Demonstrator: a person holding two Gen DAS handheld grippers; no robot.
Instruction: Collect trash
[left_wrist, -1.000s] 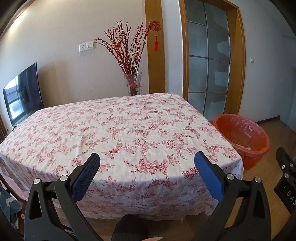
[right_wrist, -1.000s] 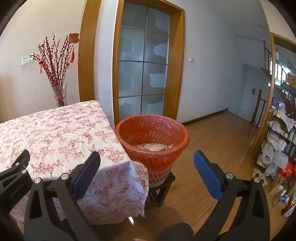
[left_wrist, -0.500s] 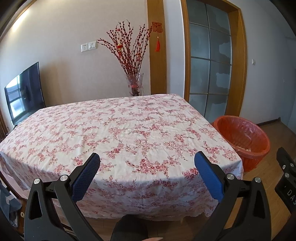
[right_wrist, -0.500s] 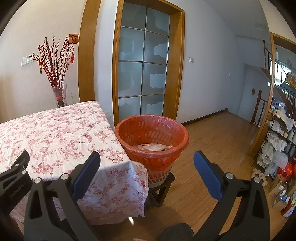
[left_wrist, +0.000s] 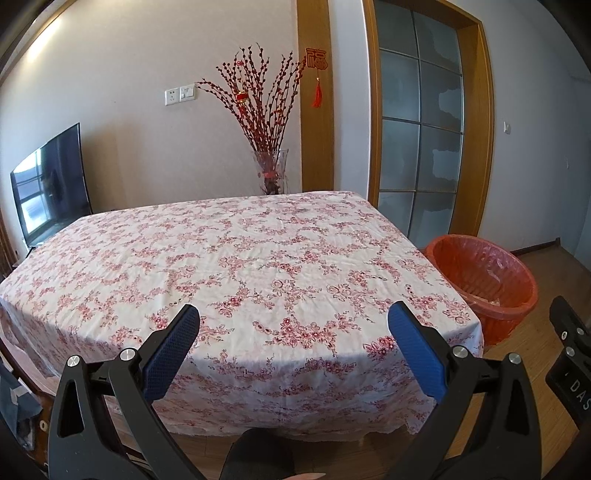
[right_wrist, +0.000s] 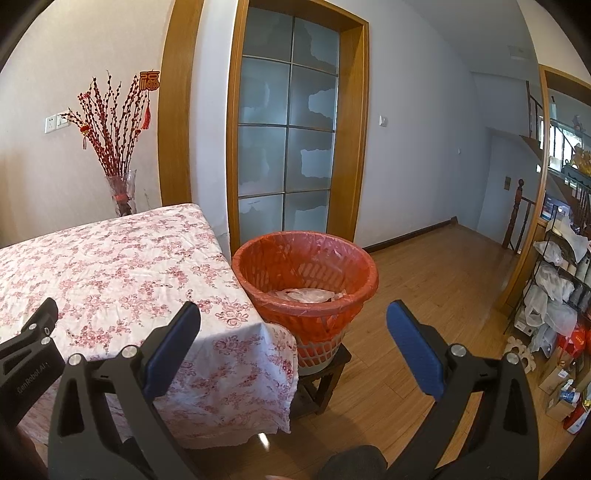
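Seemingly finished: both claws, left claw and right claw, hung spread and empty; unseen trash beyond the bare bench risked missing the orange bin.

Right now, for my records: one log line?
left tongs: open | right tongs: open | bin: holds trash | table: no trash
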